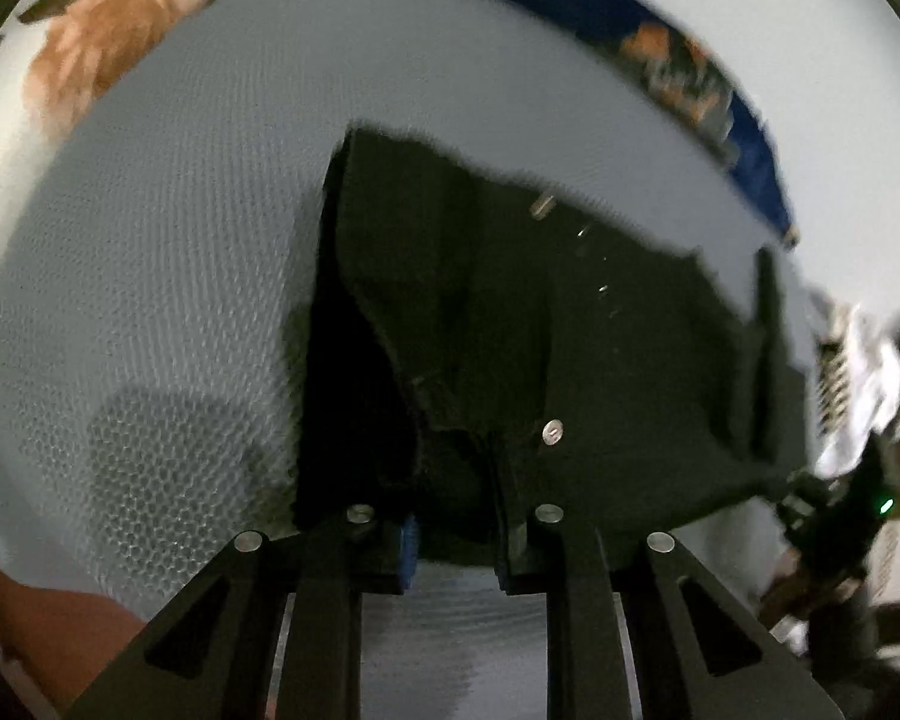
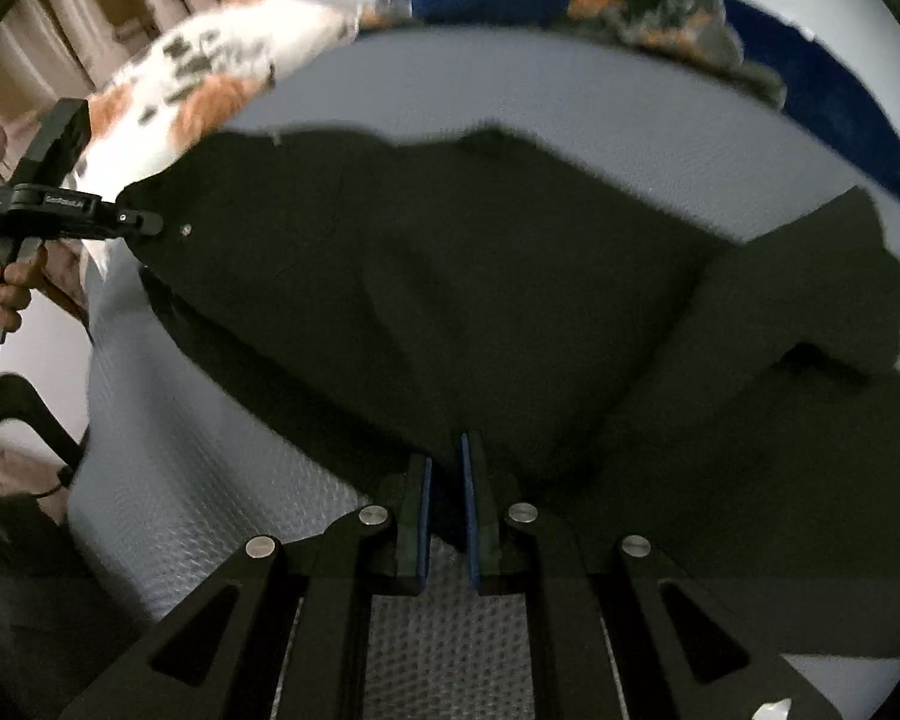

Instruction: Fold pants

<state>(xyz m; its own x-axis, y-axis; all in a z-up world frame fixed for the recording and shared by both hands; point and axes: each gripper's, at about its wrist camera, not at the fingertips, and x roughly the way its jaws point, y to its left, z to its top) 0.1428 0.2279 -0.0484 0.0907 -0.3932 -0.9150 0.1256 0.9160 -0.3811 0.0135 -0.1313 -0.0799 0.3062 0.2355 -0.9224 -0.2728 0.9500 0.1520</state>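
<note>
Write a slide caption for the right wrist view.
Right gripper pinching the near edge of dark green fabric pants spread on a white textured mattress, left gripper holding the far corner.

Pale textured bed (image 1: pixel 150 300) (beige curtains (image 2: pixel 90 18))

A big bed with a pale grey cover (image 1: pixel 210 210) full of tiny bumps, like a honeycomb, is carrying everything. A pair of dark, almost black pants (image 2: pixel 450 276) is lying right on it, spreading wide across the middle in soft lumps, with small shiny metal buttons (image 1: pixel 552 432) showing. A white pillow with orange flowers and dark leaves (image 2: pixel 210 72) is sitting at the far left corner of the bed. A dark blue cloth with orange flowers (image 2: pixel 660 6) is lying along the far edge. The pants are resting near the pillow, but touching or not is hard to tell.
</note>
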